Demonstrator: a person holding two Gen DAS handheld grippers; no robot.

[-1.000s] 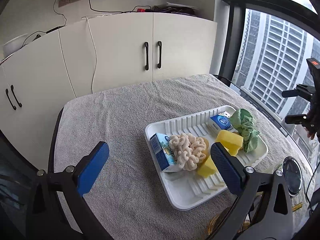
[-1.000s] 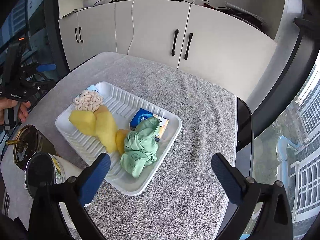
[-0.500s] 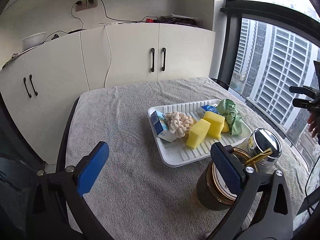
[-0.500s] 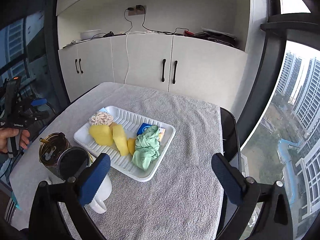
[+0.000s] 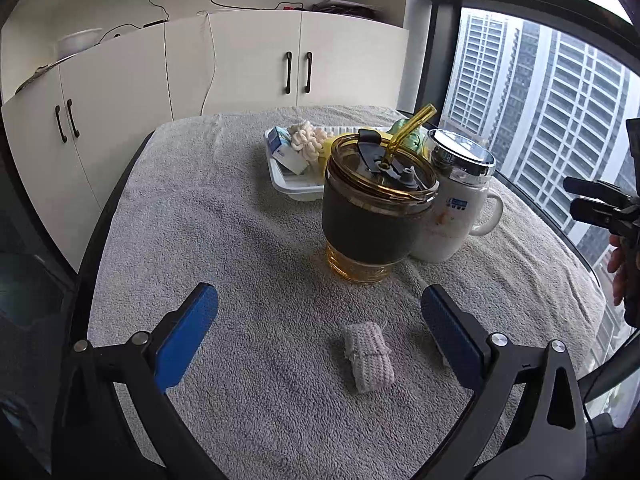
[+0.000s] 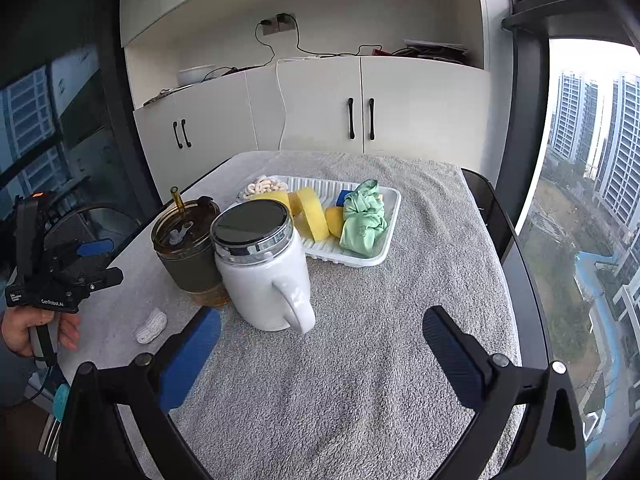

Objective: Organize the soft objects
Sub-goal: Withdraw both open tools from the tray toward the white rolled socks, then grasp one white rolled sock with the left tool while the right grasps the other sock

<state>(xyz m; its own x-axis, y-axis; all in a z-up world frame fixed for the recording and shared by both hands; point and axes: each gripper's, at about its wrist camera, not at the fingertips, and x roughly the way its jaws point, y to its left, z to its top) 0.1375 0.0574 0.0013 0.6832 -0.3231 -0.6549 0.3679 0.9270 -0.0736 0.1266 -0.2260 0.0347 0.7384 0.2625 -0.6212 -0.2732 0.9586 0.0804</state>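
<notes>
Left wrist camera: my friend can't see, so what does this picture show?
An open gripper hovers over a small knitted cloth roll lying on a grey towel-covered table. Behind it stand a dark tumbler with a yellow straw and a white mug, then a white tray of soft things.

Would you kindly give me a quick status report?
Both grippers open, empty. Left gripper above knitted roll on towel. Tray holds other soft items. Tumbler and mug stand between.

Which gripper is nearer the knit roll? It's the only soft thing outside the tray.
Left. The left gripper frames the knit roll; the right gripper sits beyond the mug.
</notes>
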